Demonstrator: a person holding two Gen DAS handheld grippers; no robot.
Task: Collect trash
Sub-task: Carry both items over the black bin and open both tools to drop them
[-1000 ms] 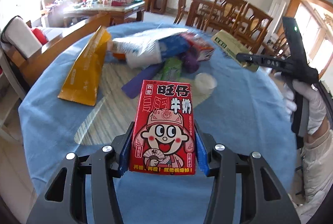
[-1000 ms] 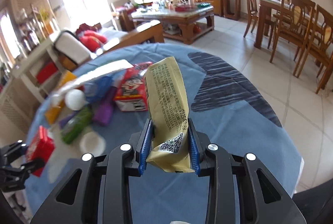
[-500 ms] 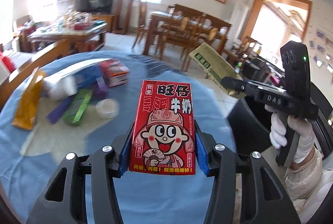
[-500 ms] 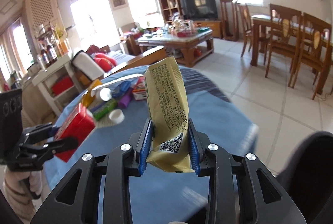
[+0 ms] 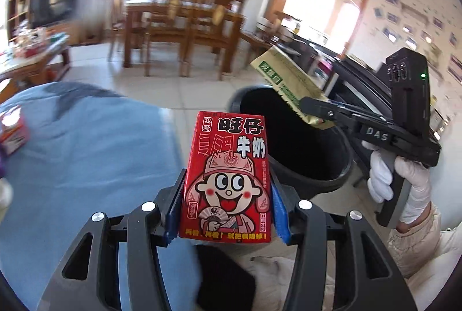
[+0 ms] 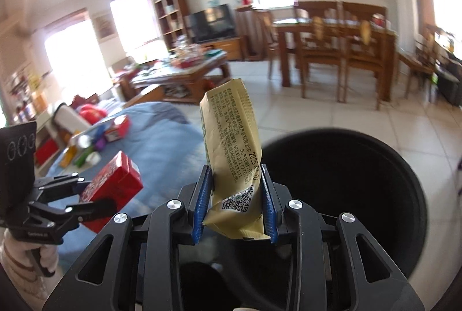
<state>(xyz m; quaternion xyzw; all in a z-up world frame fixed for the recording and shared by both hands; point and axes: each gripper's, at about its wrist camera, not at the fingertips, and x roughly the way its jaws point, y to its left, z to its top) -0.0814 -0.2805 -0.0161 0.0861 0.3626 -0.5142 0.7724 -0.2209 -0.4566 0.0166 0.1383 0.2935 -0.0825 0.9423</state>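
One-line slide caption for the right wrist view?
Right gripper holds a yellow snack wrapper beside the black trash bin; left gripper holds a red milk carton.

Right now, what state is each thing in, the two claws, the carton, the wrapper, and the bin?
Left claw: shut on the milk carton.
Milk carton: upright, clamped by its sides, off the table.
Right claw: shut on the yellow wrapper.
Yellow wrapper: crumpled, held at its lower end, beside the bin opening.
Black bin: open, no lid.
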